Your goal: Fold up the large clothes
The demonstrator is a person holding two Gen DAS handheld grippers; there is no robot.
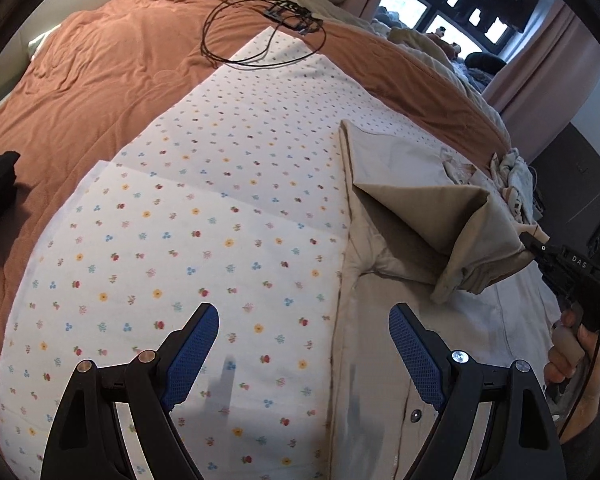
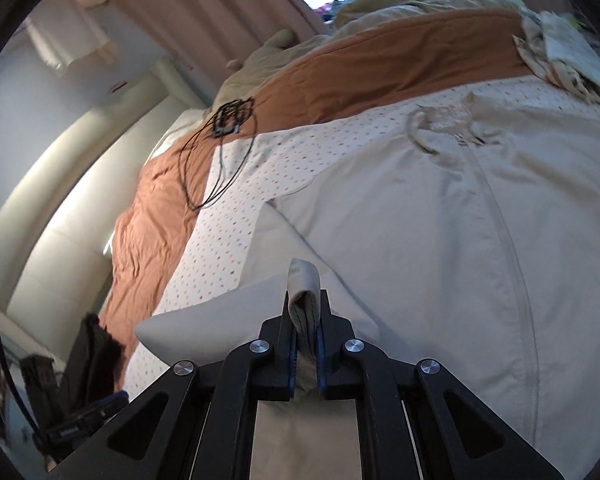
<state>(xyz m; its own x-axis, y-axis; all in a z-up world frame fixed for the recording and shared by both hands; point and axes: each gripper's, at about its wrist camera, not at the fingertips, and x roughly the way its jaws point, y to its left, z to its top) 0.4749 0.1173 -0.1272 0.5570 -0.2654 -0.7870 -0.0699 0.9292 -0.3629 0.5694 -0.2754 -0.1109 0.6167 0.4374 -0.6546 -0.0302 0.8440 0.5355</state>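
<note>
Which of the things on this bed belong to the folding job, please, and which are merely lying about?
Job in hand:
- beige garment
- right hand-held gripper, shut on a garment fold
- left hand-held gripper, open
- floral sheet beneath the garment

Lying about:
- black cable coil
- orange duvet
- pile of clothes

Rust-orange duvet (image 1: 100,92) spread over the bed, flowery white sheet (image 1: 204,216) laid on top. Loop of black cable (image 1: 260,28) at the sheet's far end. Pink curtains (image 1: 540,76) by the window (image 1: 452,12) far right. Small crumpled pile of cloth (image 1: 516,176) at the right edge.
</note>
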